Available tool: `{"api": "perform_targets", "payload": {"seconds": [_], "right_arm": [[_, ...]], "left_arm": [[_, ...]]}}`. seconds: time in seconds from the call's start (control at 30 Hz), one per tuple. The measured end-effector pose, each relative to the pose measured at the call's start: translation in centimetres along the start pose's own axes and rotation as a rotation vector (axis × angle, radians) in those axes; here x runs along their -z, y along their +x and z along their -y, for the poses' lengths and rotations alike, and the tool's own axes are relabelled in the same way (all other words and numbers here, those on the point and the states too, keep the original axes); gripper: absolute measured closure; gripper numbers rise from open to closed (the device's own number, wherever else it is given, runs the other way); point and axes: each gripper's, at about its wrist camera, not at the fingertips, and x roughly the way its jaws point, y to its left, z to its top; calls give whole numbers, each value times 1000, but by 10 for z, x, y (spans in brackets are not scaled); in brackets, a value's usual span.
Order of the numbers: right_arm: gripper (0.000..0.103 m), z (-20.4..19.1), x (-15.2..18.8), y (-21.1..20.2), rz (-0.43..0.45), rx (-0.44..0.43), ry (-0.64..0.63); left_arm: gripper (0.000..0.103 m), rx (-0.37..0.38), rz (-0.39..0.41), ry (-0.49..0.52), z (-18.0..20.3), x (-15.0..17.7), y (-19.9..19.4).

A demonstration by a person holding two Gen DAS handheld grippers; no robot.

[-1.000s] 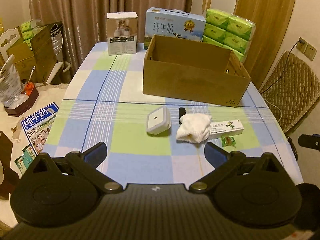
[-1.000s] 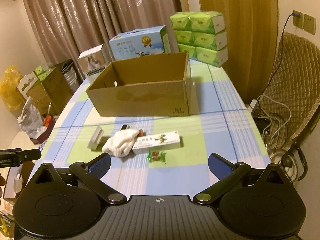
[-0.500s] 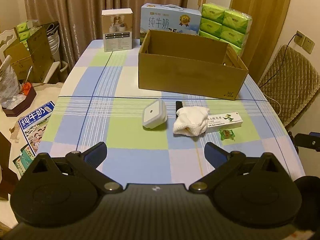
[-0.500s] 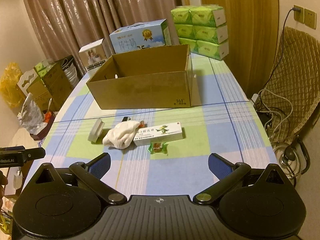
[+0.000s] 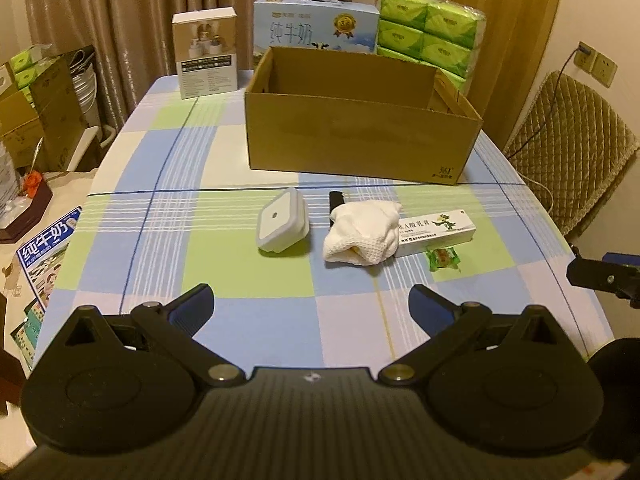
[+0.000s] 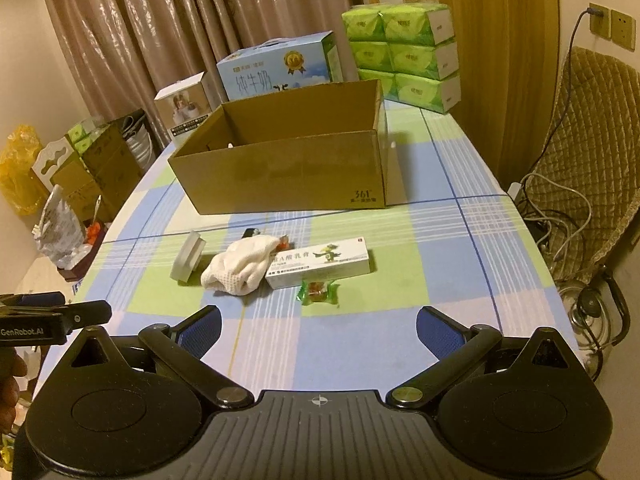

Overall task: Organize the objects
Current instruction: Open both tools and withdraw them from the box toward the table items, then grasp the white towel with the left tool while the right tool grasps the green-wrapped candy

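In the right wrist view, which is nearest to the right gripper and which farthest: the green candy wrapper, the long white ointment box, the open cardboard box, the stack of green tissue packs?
1. Green candy wrapper, just ahead of the right gripper, near its middle.
2. Long white ointment box, directly behind the candy.
3. Open cardboard box, mid-table, slightly left.
4. Stack of green tissue packs, far end, right.

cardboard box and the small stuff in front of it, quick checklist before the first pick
1. Brown cardboard box open at the top: ok.
2. Box interior free: cannot tell, floor hidden.
3. Left gripper open, holding nothing: ok.
4. Right gripper open, holding nothing: ok.
5. Grey-and-white square plastic case lies apart from the others, free to grasp: ok.
6. White ointment carton clear for grasping: not ok, white knitted cloth touches one end and green-wrapped candy lies against its near side.
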Motion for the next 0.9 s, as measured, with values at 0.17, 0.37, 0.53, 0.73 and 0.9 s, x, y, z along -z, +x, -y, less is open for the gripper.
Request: {"api": "perform_targets", "payload": {"seconds": [0.17, 0.37, 0.53, 0.73, 0.9], "right_arm": [[2, 1, 3, 15, -18, -2, -2], [3, 4, 6, 37, -35, 7, -6], [11, 6, 7, 60, -53, 17, -11], [13, 0, 4, 85, -64, 14, -36], [18, 2, 4, 109, -90, 21, -35]], "left_arm": [[1, 14, -11, 31, 7, -1, 18], [2, 25, -20, 84, 15, 0, 41], [6, 35, -21, 111, 16, 0, 64], [6, 71, -55, 167, 18, 0, 96], [10, 98, -43, 256, 30, -3, 117]]}}
